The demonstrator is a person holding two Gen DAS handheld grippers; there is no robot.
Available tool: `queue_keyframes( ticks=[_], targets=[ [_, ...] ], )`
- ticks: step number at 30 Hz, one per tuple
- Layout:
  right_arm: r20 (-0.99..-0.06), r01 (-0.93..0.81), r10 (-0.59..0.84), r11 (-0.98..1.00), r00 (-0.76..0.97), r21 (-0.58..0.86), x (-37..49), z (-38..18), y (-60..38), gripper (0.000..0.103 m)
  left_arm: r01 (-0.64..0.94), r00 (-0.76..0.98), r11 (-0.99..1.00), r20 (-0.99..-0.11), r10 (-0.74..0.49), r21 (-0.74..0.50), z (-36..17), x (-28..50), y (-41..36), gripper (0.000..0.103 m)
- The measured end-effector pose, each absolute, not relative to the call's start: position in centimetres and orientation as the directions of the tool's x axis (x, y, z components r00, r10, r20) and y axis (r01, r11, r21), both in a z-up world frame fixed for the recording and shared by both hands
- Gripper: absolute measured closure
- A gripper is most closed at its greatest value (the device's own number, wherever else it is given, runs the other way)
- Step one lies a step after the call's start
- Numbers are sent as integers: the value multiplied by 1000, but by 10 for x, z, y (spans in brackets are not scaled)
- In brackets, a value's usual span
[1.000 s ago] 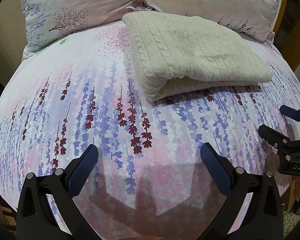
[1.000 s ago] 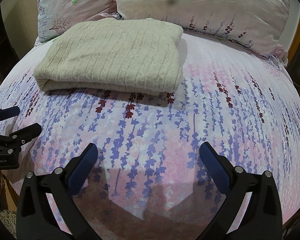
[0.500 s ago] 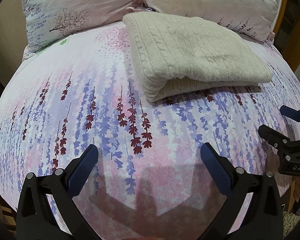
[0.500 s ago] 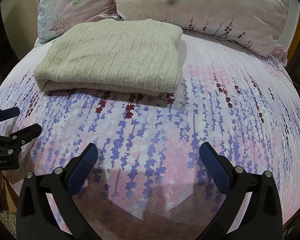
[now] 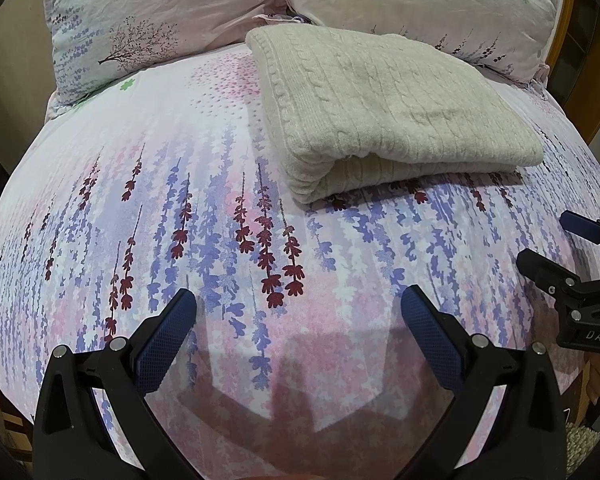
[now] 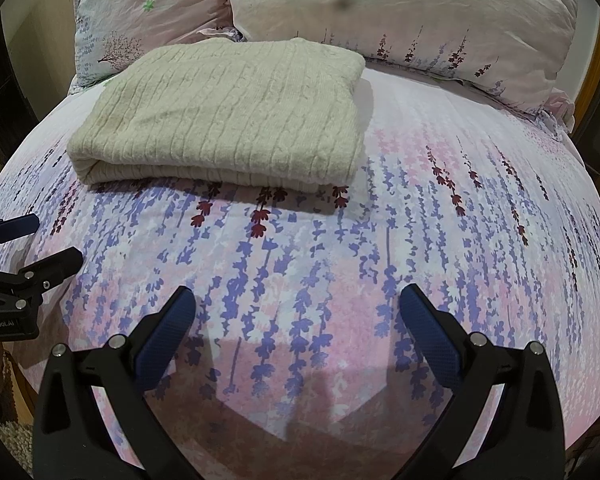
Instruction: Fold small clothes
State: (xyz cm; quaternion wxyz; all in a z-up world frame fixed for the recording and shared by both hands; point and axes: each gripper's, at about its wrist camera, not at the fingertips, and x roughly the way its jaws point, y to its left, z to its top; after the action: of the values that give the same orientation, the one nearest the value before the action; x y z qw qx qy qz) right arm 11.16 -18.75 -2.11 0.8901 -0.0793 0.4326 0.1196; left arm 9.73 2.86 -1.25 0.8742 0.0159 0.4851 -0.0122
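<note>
A cream cable-knit sweater lies folded into a thick rectangle on the flowered bed sheet, near the pillows. In the right wrist view the same sweater sits at the upper left. My left gripper hovers open over the near part of the bed, well short of the sweater, nothing between its blue pads. My right gripper is likewise open and empty. Each gripper shows at the side of the other's view: the right gripper and the left gripper, both with fingers apart.
Two flowered pillows lean at the head of the bed behind the sweater. A wooden bed frame runs along the right side. The mattress drops off at the near edge, with a woven rug on the floor.
</note>
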Motion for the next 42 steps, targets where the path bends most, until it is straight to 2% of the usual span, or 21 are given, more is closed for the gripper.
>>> queue_keyframes(
  ticks=[42],
  targets=[
    [-788, -273, 140, 961, 599, -37, 113, -21, -187, 2, 28, 517, 999, -856, -1, 16, -13, 97, 29, 1]
  ],
)
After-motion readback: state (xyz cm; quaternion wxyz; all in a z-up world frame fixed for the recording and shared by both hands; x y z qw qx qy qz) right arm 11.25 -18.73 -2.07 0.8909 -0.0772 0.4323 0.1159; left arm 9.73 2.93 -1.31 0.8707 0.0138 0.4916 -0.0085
